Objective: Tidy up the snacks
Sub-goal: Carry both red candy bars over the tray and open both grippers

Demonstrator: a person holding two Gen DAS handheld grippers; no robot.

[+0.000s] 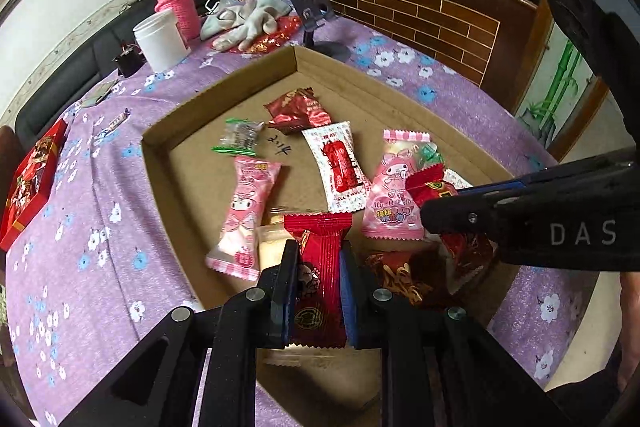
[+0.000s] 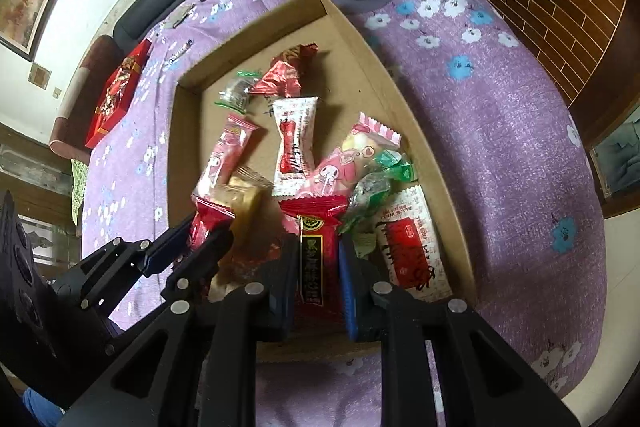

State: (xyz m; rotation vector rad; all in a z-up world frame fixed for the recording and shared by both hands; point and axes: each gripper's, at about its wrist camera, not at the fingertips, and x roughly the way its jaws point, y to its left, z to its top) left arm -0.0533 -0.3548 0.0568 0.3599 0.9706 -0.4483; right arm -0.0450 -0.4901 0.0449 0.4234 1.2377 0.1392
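A shallow cardboard tray (image 1: pixel 224 83) on the purple table holds several wrapped snacks: pink cartoon packets (image 1: pixel 246 211), a white-and-red packet (image 1: pixel 340 163), a dark red packet (image 1: pixel 298 109) and a green-ended candy (image 1: pixel 239 137). My left gripper (image 1: pixel 318 287) is shut on a red striped snack packet (image 1: pixel 320 267) over the tray's near end. My right gripper (image 2: pixel 318 279) is shut on a red packet with a black label (image 2: pixel 314 259) over the tray (image 2: pixel 348 31). The right gripper also shows in the left wrist view (image 1: pixel 520 223), and the left one in the right wrist view (image 2: pixel 192 247).
A red gift box of sweets (image 1: pixel 30 179) lies at the table's left edge. At the far end stand a white tub (image 1: pixel 160 39), a pink-sleeved jar (image 1: pixel 178 5), grey gloves (image 1: pixel 248 19) and a black phone stand (image 1: pixel 316 15). A brick-pattern counter (image 1: pixel 420 7) is behind.
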